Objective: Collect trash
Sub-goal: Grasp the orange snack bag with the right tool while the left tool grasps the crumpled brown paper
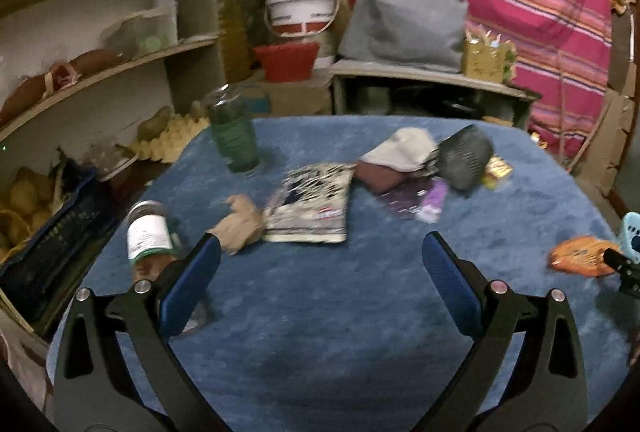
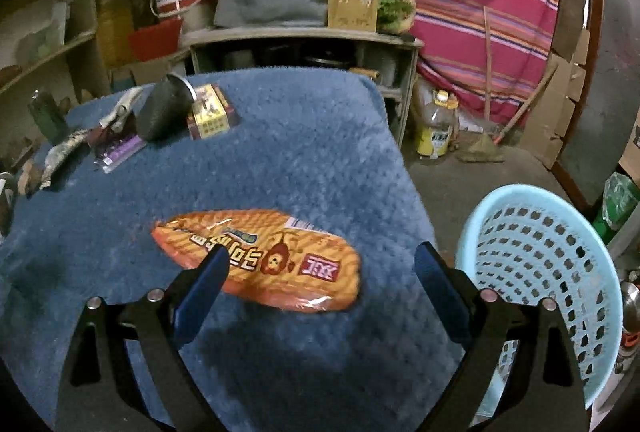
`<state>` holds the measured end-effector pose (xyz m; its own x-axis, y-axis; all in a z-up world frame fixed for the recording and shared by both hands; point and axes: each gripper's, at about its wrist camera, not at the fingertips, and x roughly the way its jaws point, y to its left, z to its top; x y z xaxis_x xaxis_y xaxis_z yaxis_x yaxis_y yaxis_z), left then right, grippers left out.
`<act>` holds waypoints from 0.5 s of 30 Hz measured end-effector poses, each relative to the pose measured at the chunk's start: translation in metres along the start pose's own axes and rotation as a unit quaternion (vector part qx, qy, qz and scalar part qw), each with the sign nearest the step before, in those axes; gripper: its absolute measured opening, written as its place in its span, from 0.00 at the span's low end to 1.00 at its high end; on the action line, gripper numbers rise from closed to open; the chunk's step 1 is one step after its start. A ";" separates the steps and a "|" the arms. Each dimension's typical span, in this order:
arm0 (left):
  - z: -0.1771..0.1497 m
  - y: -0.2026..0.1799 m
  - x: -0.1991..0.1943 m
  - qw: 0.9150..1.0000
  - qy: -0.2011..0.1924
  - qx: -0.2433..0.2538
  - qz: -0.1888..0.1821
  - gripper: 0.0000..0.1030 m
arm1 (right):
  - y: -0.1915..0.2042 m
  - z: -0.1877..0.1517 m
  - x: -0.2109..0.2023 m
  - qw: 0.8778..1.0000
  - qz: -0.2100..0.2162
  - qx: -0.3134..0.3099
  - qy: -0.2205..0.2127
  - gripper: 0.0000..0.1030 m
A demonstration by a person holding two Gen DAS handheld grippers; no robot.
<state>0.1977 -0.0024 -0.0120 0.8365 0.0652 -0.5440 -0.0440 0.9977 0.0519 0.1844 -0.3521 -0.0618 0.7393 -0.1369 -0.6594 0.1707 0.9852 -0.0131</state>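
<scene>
While both grippers are being held with their fingers spread wide and nothing between them, a table covered in a blue fleece cloth (image 2: 312, 135) is being viewed from two wrist cameras. In the right wrist view, an orange snack wrapper (image 2: 260, 260) is lying flat on the cloth, at about 11 o'clock from the right gripper (image 2: 320, 264); its near edge is being partly overlapped by the left fingertip, while the right fingertip is standing apart from it. A pale blue perforated basket (image 2: 560, 272) is standing beside the table edge at 3 o'clock, and it is judged to be the bin for the trash.

In the left wrist view, the left gripper (image 1: 320, 256) is being held above bare cloth. A crumpled brown paper (image 1: 240, 224) is lying at 10 o'clock, just beside a black-and-white printed packet (image 1: 308, 207) at 12 o'clock. A labelled bottle (image 1: 148, 236) is lying on its side at 9 o'clock. Farther off, a green glass jar (image 1: 234, 135) is standing upright at 11 o'clock, and a purple wrapper (image 1: 420, 203) is lying at 1 o'clock.

The step in hand is judged to be the approach to the orange wrapper. The next move is judged to call for the right gripper being lowered, the thin wrapper being straddled and pinched, then carried to the basket.
</scene>
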 end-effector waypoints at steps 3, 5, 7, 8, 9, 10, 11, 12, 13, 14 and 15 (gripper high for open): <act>-0.003 0.020 0.011 1.000 0.018 -0.010 0.009 0.95 | -0.002 0.000 0.011 1.000 -0.004 0.009 0.020 0.89; -0.004 0.031 0.021 0.999 0.030 -0.017 0.015 0.95 | -0.003 -0.001 0.019 0.999 -0.002 0.011 0.035 0.89; -0.004 0.041 0.030 0.999 0.041 -0.026 0.017 0.95 | -0.002 -0.002 0.024 0.999 0.002 0.009 0.048 0.86; -0.004 0.043 0.034 0.998 0.044 -0.028 0.017 0.95 | 0.000 -0.002 0.025 0.999 0.004 0.005 0.050 0.84; -0.003 0.045 0.039 0.998 0.048 -0.028 0.020 0.95 | 0.000 -0.003 0.026 0.999 0.005 0.002 0.052 0.76; -0.003 0.045 0.042 0.998 0.050 -0.026 0.024 0.95 | 0.002 -0.003 0.026 0.998 0.008 -0.002 0.054 0.69; -0.001 0.045 0.046 0.998 0.051 -0.023 0.028 0.95 | 0.003 -0.003 0.027 0.998 0.010 -0.004 0.056 0.67; 0.000 0.045 0.050 0.998 0.052 -0.019 0.031 0.95 | 0.003 -0.002 0.027 0.998 0.012 -0.004 0.056 0.61; 0.002 0.044 0.054 0.998 0.052 -0.015 0.038 0.95 | 0.004 -0.002 0.028 0.998 0.017 -0.004 0.056 0.52; 0.003 0.044 0.057 0.998 0.051 -0.013 0.042 0.95 | 0.005 0.000 0.028 0.998 0.025 -0.004 0.056 0.47; 0.005 0.043 0.060 0.998 0.051 -0.013 0.044 0.95 | 0.005 0.000 0.029 0.998 0.032 -0.003 0.056 0.37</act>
<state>0.2486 0.0444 -0.0381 0.7691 0.1539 -0.6203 -0.1304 0.9879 0.0834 0.2070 -0.3509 -0.0807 0.6710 -0.0611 -0.7389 0.1207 0.9923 0.0276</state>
